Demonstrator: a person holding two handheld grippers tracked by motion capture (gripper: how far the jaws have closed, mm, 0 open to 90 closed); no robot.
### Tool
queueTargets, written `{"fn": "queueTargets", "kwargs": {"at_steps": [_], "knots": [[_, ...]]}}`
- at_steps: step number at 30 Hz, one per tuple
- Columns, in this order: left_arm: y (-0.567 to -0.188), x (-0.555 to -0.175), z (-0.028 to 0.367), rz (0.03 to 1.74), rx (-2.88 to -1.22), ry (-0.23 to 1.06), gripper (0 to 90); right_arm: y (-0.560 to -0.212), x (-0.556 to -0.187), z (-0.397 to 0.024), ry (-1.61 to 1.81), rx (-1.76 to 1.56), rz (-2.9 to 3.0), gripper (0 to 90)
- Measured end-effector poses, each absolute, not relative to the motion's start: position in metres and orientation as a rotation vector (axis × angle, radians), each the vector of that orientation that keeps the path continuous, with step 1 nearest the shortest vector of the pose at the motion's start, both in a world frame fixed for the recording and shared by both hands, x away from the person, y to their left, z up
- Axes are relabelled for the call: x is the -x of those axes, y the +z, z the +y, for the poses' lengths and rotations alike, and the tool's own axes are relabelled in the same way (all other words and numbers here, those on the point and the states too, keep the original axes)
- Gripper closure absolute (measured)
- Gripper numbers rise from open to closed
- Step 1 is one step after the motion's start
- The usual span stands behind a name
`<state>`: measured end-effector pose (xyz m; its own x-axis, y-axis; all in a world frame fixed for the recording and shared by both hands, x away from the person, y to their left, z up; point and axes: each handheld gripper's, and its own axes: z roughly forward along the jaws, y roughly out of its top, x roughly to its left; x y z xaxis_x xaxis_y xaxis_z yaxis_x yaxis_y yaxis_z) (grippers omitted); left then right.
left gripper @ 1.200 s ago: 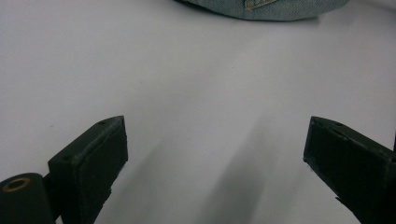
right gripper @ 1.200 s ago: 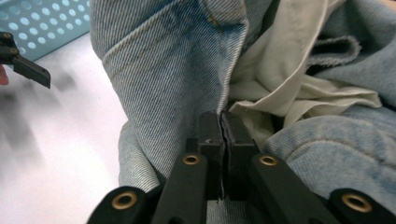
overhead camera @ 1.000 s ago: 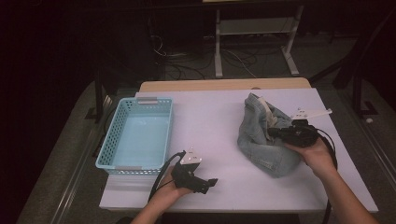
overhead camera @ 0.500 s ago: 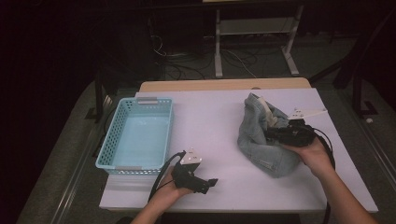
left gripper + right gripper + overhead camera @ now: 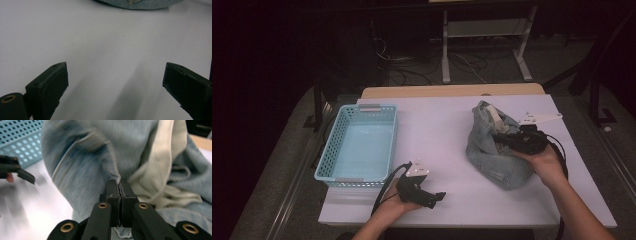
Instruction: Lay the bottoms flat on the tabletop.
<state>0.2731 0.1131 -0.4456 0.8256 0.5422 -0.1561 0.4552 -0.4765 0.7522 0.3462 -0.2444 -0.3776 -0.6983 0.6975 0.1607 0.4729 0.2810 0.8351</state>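
A crumpled pair of light-blue jeans (image 5: pixel 492 155) lies on the right half of the white table (image 5: pixel 437 130), its cream pocket lining (image 5: pixel 160 170) turned out. My right gripper (image 5: pixel 120 186) is shut on a fold of the denim (image 5: pixel 82 157). Its jaws have just been closing, with that fold pinched between the pads. In the high view the right gripper (image 5: pixel 501 139) reaches into the garment from the right. My left gripper (image 5: pixel 439 196) rests open near the front edge, pointing right. Between its wide-spread jaws (image 5: pixel 115 82) there is bare table, with the jeans' hem (image 5: pixel 140 3) far ahead.
A light-blue plastic basket (image 5: pixel 377 107) stands empty on the left of the table; its mesh wall (image 5: pixel 20 140) appears beyond the jeans. Bare tabletop lies between the basket and the jeans. Cables and a white stand (image 5: pixel 482 45) sit on the dark floor behind.
My right gripper has shifted a little to the left on the jeans, and the denim bunches slightly more around it. The left hand and gripper have stayed put.
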Motion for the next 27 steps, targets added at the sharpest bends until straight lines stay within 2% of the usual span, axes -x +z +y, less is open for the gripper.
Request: {"fn": "queueTargets", "kwargs": {"at_steps": [13, 27], "knots": [[-0.446, -0.273, 0.113, 0.725, -2.152, 0.135, 6.0, -0.355, -0.332, -0.211, 1.472, -0.926, 2.333, 86.9], [-0.446, -0.273, 0.114, 0.729, -2.149, 0.131, 6.0, -0.361, -0.323, -0.173, 1.460, -0.793, 2.455, 86.8]]}}
